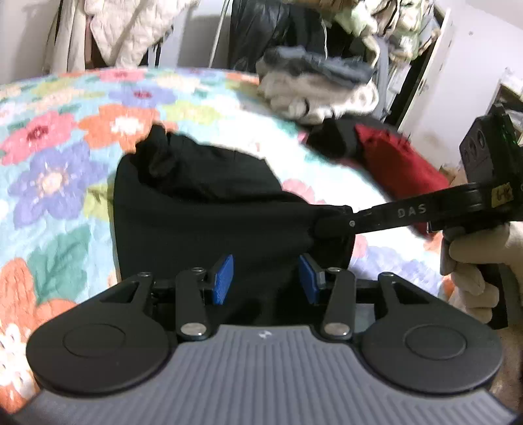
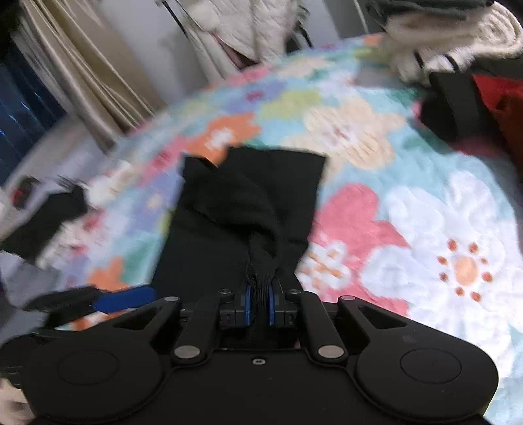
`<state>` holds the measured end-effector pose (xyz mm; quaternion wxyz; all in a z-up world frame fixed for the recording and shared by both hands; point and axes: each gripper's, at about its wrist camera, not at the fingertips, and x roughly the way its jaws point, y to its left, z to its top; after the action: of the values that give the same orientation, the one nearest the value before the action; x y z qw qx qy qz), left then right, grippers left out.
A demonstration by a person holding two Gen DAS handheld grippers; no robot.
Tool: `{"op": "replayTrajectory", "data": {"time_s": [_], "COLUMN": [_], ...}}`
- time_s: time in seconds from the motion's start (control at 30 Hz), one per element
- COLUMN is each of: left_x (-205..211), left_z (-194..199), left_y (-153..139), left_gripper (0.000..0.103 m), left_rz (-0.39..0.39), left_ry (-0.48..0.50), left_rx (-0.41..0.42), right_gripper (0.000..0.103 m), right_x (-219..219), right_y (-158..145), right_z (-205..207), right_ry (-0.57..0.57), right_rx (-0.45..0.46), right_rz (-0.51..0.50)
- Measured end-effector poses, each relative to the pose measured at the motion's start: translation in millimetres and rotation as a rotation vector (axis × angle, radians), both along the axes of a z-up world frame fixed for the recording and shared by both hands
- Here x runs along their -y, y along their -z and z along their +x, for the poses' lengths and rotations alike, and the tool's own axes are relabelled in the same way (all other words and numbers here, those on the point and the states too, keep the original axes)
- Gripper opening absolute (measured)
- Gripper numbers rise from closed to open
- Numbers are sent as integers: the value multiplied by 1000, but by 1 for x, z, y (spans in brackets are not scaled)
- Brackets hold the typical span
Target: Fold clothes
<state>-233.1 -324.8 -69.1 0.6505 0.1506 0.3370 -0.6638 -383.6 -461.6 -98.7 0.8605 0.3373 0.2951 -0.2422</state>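
A black garment (image 1: 202, 209) lies partly folded on the flowered bedspread (image 1: 59, 163). My left gripper (image 1: 266, 278) hangs open over its near edge, blue pads (image 1: 224, 278) apart with only cloth below them. My right gripper (image 1: 330, 225) reaches in from the right, held by a gloved hand (image 1: 474, 271), and is shut on the garment's right edge. In the right wrist view the right gripper (image 2: 260, 309) pinches a bunched ridge of the black garment (image 2: 248, 202), which stretches away across the bedspread (image 2: 425, 229). A blue pad of the left gripper (image 2: 124, 299) shows at lower left.
A pile of grey and cream clothes (image 1: 313, 88) sits at the bed's far edge, with a black and red garment (image 1: 385, 157) beside it. Hanging clothes (image 1: 130, 29) and a white wall stand behind the bed. Another dark item (image 2: 49, 215) lies at the left side.
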Motion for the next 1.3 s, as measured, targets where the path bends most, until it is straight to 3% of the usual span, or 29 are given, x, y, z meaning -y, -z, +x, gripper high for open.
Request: {"op": "replayTrajectory", "data": {"time_s": [0.17, 0.23, 0.33, 0.4, 0.5, 0.6, 0.7, 0.87, 1.0, 1.07, 1.13, 1.2, 1.3], "left_x": [13, 15, 14, 10, 6, 9, 16, 24, 26, 28, 33, 35, 33], "left_z": [-19, -23, -16, -6, 15, 33, 48, 64, 73, 77, 79, 81, 88], "left_y": [19, 25, 17, 8, -4, -8, -1, 11, 18, 22, 25, 26, 27], "left_gripper": [50, 50, 50, 51, 53, 54, 54, 54, 54, 54, 54, 54, 54], "left_rz": [95, 110, 87, 52, -11, -34, -27, -14, -1, -5, -13, -18, -25], "left_ry": [72, 70, 65, 50, -14, -88, -154, -218, -238, -241, -258, -269, -285], "left_rx": [62, 78, 34, -32, -98, -87, -71, -59, -77, -75, -31, 15, -9], "right_gripper": [13, 20, 32, 48, 50, 50, 55, 55, 55, 55, 50, 5, 5], "right_x": [-9, -8, -5, -9, -12, -2, 16, 42, 67, 67, 59, 53, 57], "right_y": [6, 11, 2, -14, -41, -65, -72, -35, -9, -6, -4, -4, -12], "right_z": [19, 20, 12, 3, -8, -1, 28, 84, 104, 110, 119, 126, 122], "right_ry": [-57, -58, -34, -15, -11, -101, -189, -324, -316, -344, -377, -415, -384], "right_rx": [-157, -189, -157, -119, -41, 44, 40, -38, 5, 21, 13, 5, 27], "right_rz": [-74, -70, -57, -99, -186, -235, -279, -359, -226, -224, -274, -354, -392]}}
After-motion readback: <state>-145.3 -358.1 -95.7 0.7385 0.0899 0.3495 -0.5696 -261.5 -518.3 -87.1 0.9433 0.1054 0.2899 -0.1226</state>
